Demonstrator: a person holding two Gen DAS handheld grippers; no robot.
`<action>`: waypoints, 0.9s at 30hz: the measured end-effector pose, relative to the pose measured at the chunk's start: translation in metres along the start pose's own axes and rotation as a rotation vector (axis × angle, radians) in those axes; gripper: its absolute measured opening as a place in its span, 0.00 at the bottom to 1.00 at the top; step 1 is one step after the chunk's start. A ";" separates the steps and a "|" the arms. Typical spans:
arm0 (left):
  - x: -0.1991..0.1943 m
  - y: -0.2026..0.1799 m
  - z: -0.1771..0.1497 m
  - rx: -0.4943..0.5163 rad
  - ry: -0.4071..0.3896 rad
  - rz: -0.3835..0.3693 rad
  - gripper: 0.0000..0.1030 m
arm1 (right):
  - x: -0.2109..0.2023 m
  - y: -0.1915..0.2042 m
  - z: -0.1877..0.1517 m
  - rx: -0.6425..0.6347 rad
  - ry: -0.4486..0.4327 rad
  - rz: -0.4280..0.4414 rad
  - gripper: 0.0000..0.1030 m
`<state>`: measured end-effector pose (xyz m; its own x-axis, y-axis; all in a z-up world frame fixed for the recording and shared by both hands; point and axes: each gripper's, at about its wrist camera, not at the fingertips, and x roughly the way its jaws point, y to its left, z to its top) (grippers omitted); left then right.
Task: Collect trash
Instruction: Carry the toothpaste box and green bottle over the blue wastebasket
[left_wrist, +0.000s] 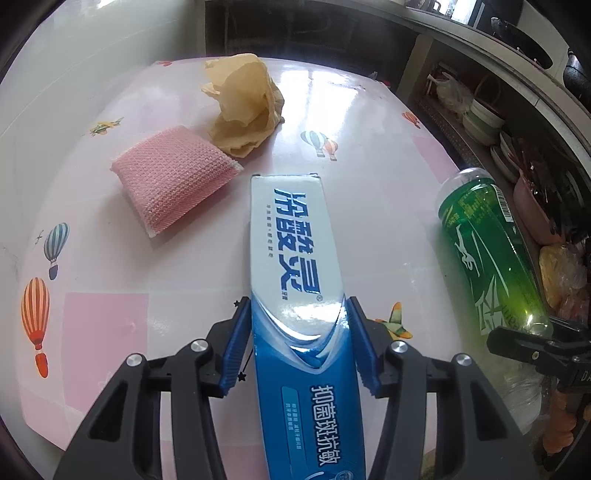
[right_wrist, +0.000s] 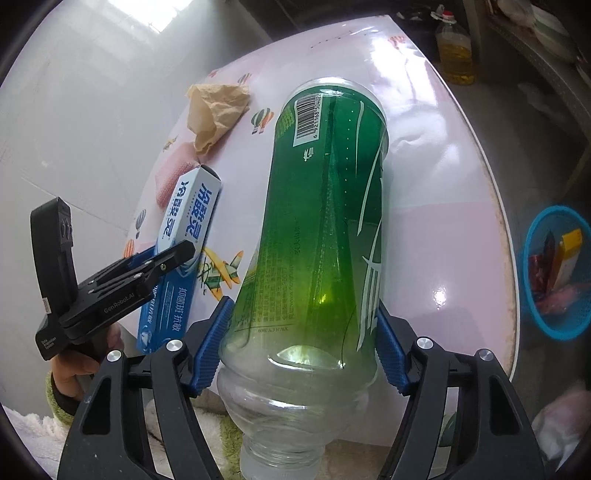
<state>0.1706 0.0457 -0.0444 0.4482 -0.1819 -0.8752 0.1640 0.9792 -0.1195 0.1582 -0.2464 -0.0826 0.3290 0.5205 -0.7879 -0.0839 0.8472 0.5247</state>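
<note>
Now left gripper (left_wrist: 297, 332) clamps the toothpaste box (left_wrist: 291, 258), right gripper (right_wrist: 301, 347) clamps the green bottle (right_wrist: 325, 221).

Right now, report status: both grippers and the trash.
Left gripper shut on toothpaste box. Right gripper shut on green bottle. Crumpled paper on table. Blue basket below, unobstructed.

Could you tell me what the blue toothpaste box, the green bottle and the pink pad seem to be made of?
Toothpaste box: glossy printed cardboard, judging by its sharp folded edges and sheen. Green bottle: thin clear plastic, see-through at the neck, wrapped in a green film label. Pink pad: probably a scouring sponge in woven mesh; its gridded, slightly sparkly surface suggests synthetic fibre.
</note>
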 end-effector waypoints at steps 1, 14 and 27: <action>-0.002 -0.001 0.000 -0.002 -0.004 -0.001 0.47 | -0.002 -0.002 0.000 0.008 -0.005 0.006 0.65; -0.030 -0.029 0.017 0.034 -0.073 -0.068 0.47 | -0.055 -0.031 -0.008 0.087 -0.143 0.065 0.65; -0.049 -0.146 0.047 0.225 -0.103 -0.296 0.47 | -0.156 -0.124 -0.071 0.321 -0.376 -0.040 0.65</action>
<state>0.1658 -0.0931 0.0375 0.4367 -0.4731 -0.7651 0.4831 0.8408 -0.2441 0.0502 -0.4248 -0.0472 0.6479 0.3635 -0.6694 0.2105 0.7592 0.6159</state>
